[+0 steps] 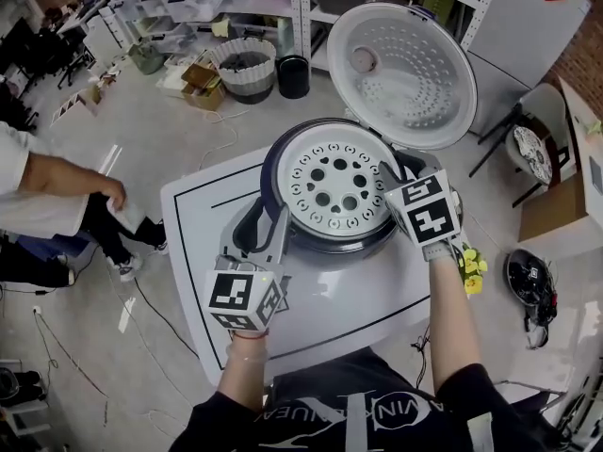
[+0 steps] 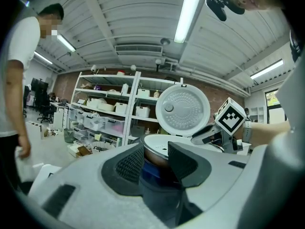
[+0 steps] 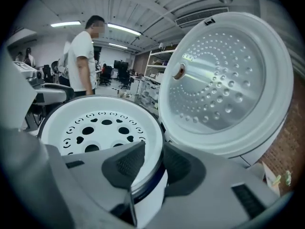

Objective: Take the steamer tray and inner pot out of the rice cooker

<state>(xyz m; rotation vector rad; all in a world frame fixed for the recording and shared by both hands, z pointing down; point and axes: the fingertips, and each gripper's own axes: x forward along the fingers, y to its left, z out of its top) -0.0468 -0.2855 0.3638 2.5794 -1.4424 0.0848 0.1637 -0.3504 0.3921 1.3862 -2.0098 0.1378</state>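
The right gripper (image 3: 153,149) sits astride the cooker's (image 3: 148,202) rim beside the hinge. One pad (image 3: 126,165) is inside, over the tray's (image 3: 105,136) edge, and the other is outside the wall. Whether they press is unclear. The white tray, pierced with dark holes, lies level in the cooker's mouth. The lid (image 3: 224,80) stands open at the right, its dimpled inner face showing. A person (image 3: 81,56) in a white shirt stands beyond the tray.

quick tally: 1 rice cooker (image 1: 273,163), 1 steamer tray (image 1: 334,185), 1 inner pot (image 2: 152,155), 1 table (image 1: 188,205), 2 claws (left claw (image 1: 267,224), right claw (image 1: 394,179)), 1 bystander (image 1: 38,186)
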